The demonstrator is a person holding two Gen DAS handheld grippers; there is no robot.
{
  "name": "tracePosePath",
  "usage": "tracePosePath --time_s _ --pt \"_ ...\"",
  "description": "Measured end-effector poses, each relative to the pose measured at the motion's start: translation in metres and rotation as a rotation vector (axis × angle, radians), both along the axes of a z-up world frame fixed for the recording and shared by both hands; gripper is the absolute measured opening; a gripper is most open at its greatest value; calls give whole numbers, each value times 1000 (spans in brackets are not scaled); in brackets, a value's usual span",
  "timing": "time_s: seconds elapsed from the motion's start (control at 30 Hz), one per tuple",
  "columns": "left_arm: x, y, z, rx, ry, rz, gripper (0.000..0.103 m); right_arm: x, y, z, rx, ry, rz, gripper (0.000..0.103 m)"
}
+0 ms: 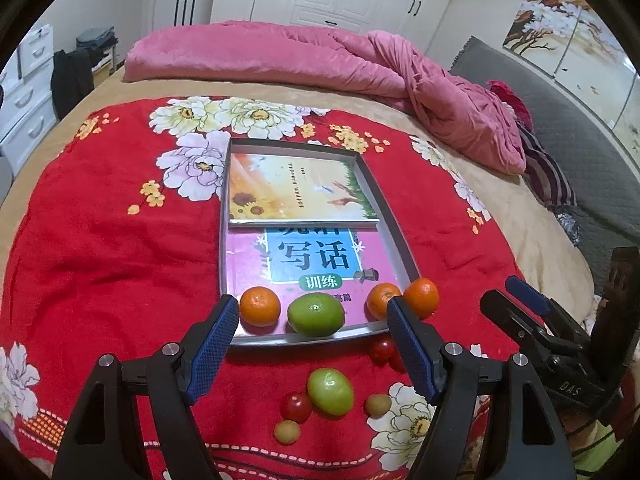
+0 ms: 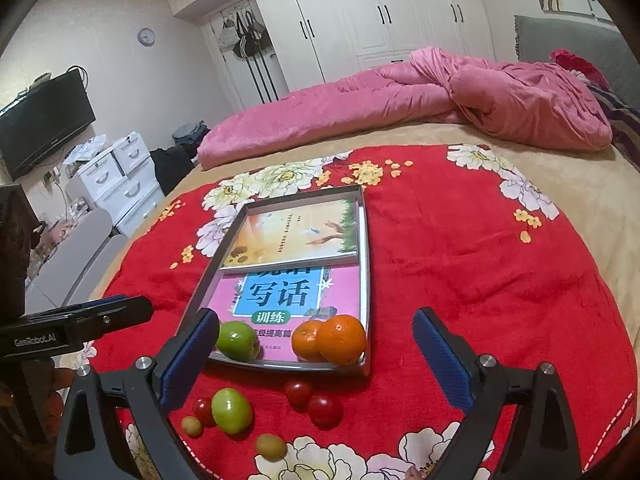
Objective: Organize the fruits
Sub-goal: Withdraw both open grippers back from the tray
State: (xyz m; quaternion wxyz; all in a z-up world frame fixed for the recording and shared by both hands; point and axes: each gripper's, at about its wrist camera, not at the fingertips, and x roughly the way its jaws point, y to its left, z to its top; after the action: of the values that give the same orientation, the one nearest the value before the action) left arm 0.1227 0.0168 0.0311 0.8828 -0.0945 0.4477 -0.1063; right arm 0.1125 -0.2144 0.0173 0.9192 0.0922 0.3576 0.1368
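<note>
Left wrist view: the left tongs [image 1: 310, 344] stand open and empty above the shallow grey metal tray [image 1: 404, 240] on the red flowered blanket [image 1: 100, 260]. Along the tray's near edge lie three round orange mandarins [image 1: 260, 306] and one green fruit [image 1: 316, 314]. Right wrist view: the right tongs [image 2: 316, 354] are spread wide and empty. Loose on the blanket before the tray lie small red tomatoes [image 2: 325, 410], another green fruit [image 2: 232, 411] and small yellowish fruits [image 2: 271, 447].

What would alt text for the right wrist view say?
A metal tray on a red flowered blanket holds two books, a green fruit and two oranges. More small fruits lie loose on the blanket in front, between the open fingers of a hand-held gripper holding nothing.
</note>
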Motion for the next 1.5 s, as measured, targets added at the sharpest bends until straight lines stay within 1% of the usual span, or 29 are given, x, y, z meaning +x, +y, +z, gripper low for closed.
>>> tracePosePath --time_s 0.27,0.57,1.17,1.5 --pt "-6 9 6 3 -10 18 78 -6 6 2 -2 -3 21 99" --pt "-15 10 7 14 -8 10 78 -15 15 5 -18 -16 51 99" --pt "-33 6 5 44 -2 -10 78 -28 29 5 -46 -20 92 99" --pt "-40 6 -4 66 17 -6 78 -32 34 0 -70 -13 109 99"
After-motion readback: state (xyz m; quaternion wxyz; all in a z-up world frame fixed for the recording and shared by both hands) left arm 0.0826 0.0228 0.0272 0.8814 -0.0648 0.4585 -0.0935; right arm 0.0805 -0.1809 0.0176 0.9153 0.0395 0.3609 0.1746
